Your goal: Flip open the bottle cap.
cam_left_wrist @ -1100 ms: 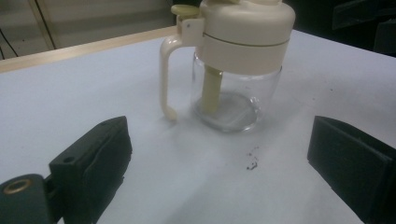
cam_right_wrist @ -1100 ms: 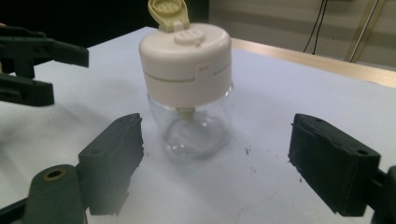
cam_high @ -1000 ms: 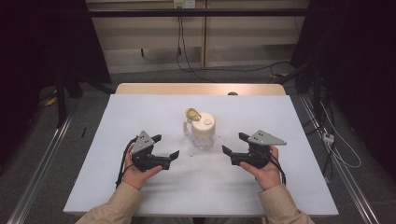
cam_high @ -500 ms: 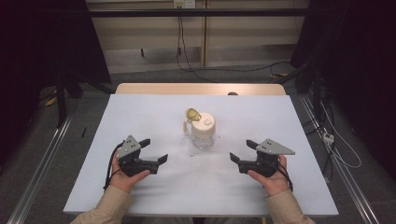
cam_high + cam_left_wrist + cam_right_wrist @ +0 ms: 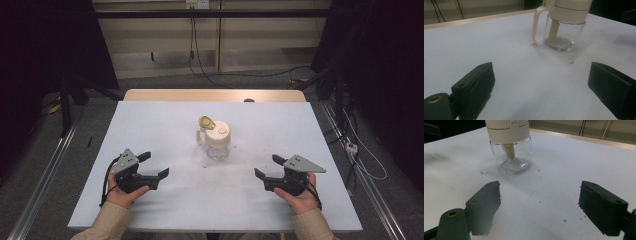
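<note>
Two tools released, both apart from our jar.
We hold the left tool (image 5: 153, 165) at eight o'clock and the right tool (image 5: 267, 167) at four o'clock of the jar (image 5: 218, 142), mid-table (image 5: 150, 120).

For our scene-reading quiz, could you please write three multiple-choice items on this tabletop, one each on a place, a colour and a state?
1. Where does the glass jar stand?
A. between the two grippers and farther from the person
B. at the table's near edge
C. on the floor

2. What colour is the jar's lid?
A. red
B. cream
C. blue

3. How do the right gripper jaws stand?
A. shut on the jar
B. open, holding nothing
C. shut on a cloth

Answers: 1 A, it stands mid-table beyond both hands. 2 B, pale cream cap and handle. 3 B, bare table shows between the jaws.
</note>
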Demonstrator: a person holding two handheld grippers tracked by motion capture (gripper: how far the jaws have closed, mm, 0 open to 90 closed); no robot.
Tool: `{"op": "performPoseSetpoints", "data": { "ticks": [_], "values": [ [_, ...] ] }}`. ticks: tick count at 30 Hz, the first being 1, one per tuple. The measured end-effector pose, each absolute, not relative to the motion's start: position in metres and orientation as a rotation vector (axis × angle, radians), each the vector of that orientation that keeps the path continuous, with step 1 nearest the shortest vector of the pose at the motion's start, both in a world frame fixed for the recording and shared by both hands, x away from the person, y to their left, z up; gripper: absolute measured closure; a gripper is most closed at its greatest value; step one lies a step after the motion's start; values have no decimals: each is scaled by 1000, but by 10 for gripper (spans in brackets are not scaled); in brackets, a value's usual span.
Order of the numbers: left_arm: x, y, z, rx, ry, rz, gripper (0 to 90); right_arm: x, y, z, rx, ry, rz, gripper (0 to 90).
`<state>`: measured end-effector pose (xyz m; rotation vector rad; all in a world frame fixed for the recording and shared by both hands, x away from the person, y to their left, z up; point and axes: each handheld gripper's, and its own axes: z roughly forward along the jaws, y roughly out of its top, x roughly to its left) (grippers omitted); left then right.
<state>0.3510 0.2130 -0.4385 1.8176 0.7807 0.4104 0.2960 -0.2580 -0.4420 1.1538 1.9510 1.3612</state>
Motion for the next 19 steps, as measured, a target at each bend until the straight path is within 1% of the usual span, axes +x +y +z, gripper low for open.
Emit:
{"op": "performPoseSetpoints", "data": {
  "ticks": [13,17,19],
  "values": [
    [345,235,-441,1815,818,407,71,284,-279,-447,1173,1926,1337,172],
    [345,237,-440,1825,817,431,70,284,-279,-449,1178,1929,1327,172],
    [344,238,-440,1814,824,421,70,285,-278,-450,1168,1941,1314,172]
  ]
}}
